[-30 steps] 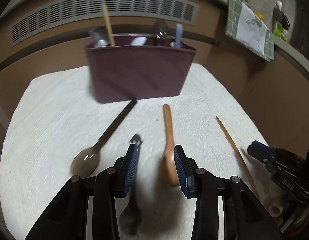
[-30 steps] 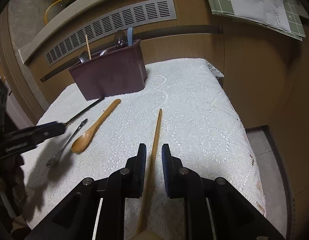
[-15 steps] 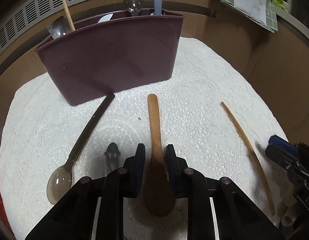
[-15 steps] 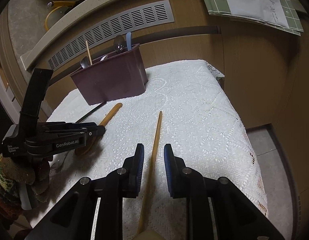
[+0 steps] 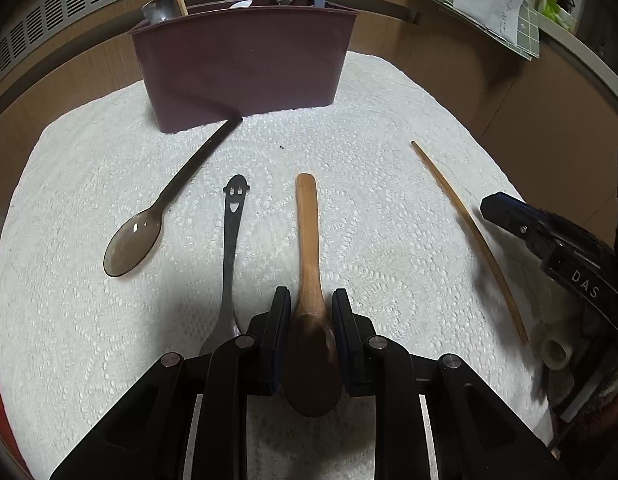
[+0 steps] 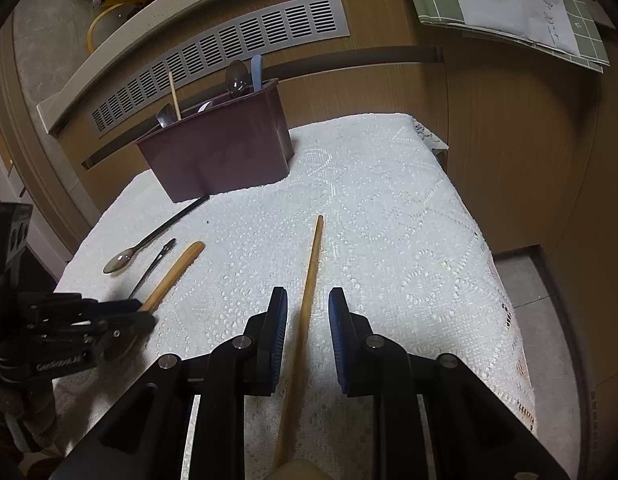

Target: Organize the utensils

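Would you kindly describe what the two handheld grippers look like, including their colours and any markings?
Both the left gripper and the right gripper have matte black angular bodies with round silver pivot screws and flat blue pads inside the fingers. Seen from the opposite cameras, white lettering shows on their sides: "GenRobot.AI" on the left one, "DAS" on the right. No cables are visible.

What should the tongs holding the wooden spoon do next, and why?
Probably lift it. The left tongs look shut on the wooden spoon, whose handle points toward the maroon holder, where other utensils already stand upright.
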The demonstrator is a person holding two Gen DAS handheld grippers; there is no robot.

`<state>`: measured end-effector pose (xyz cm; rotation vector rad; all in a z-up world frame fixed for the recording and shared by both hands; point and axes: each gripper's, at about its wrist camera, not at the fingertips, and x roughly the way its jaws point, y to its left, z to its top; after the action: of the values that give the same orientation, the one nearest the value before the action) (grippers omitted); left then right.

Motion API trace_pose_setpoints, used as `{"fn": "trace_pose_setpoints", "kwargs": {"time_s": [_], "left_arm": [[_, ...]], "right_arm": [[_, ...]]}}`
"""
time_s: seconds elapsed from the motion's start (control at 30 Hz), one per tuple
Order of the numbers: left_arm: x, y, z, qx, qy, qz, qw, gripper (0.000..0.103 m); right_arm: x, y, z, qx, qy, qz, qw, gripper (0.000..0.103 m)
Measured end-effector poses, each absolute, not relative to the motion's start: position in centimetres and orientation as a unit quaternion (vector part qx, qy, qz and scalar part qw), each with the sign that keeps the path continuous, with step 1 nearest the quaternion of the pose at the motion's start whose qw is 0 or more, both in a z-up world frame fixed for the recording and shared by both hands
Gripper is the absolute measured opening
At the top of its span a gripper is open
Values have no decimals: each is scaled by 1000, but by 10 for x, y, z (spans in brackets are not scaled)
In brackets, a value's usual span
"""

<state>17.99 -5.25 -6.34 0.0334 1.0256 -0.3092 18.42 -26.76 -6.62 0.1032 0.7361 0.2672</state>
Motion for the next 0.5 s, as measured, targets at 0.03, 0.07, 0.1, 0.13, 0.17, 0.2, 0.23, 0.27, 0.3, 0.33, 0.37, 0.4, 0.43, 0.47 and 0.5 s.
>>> {"fn": "trace_pose_setpoints", "kwargs": {"time_s": [0.03,0.07,0.1,0.13,0.17,0.2,0.23,0.27,0.3,0.33,0.37,0.4,0.43,0.47,0.5], "left_arm": [[181,-52,-64,15,488,-148,860,22],[183,-53,-64,12,487,-147,861,22],[186,-54,-64,10,487,-147,861,22],[189,-56,-64,11,485,-146,862,22],[193,-58,-64,13,483,-145,863,22],[201,-61,-64,14,482,-144,864,22],[207,-64,-64,17,481,-143,865,22],[212,-68,-64,23,479,-141,866,22],[217,-71,-65,29,477,-140,867,23],[221,-74,-65,36,477,-140,867,23],[225,-76,-65,41,476,-141,867,23],[228,-79,-65,46,477,-142,866,23],[231,-81,-65,50,479,-142,865,23],[232,-82,-65,54,480,-141,864,23],[232,-84,-65,60,481,-139,863,23]], "right_arm": [[184,-268,-66,49,359,130,923,20],[184,-267,-66,48,359,130,923,20],[184,-267,-66,47,360,129,923,20],[184,-266,-66,46,360,128,923,20],[184,-266,-66,45,360,128,923,20],[184,-266,-66,45,360,128,923,20],[184,-266,-66,45,359,128,923,20],[184,-266,-66,45,360,128,923,20],[184,-266,-66,45,359,128,923,20],[184,-266,-66,46,359,128,923,20],[184,-267,-66,46,358,128,924,20],[184,-267,-66,46,358,128,924,20],[183,-267,-66,47,357,128,924,20],[183,-267,-66,47,356,129,924,20],[183,-267,-65,47,356,129,924,20]]}}
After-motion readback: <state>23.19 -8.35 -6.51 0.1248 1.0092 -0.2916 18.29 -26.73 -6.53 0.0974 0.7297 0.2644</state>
